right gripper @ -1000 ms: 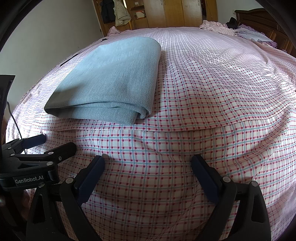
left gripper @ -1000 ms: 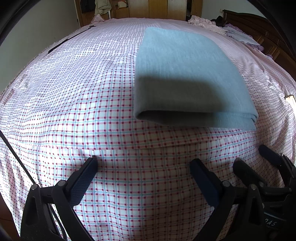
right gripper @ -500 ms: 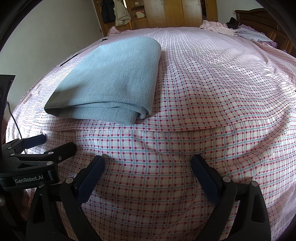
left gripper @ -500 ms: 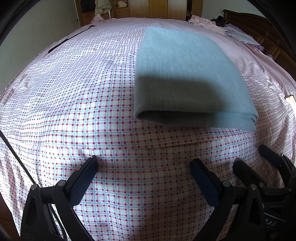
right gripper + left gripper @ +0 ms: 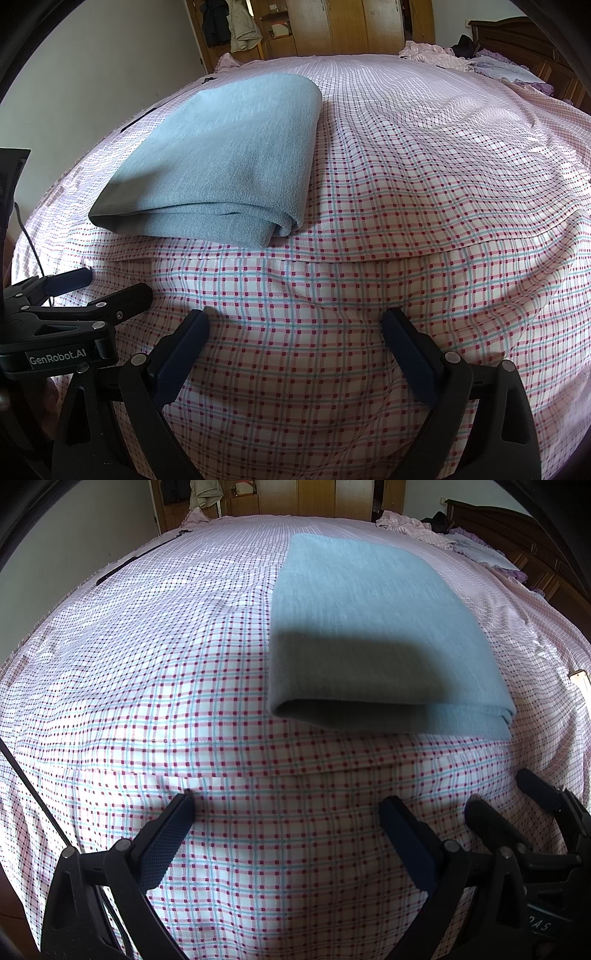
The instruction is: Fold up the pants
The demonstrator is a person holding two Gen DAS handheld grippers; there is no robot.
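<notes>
While idle: folded grey-blue fabric pants (image 5: 373, 627) lie beyond both grippers, long axis near-to-far.
Jaws: left gripper (image 5: 286, 818) and right gripper (image 5: 295, 332) spread, empty.
Nearer: roughly equal, I judge.

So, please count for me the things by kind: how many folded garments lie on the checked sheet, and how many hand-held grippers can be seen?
Folded blue pants: 1
Hand-held grippers: 2, the left hand-held gripper and the right hand-held gripper, both open and empty
Checked bed sheet: 1
Total: 4
</notes>
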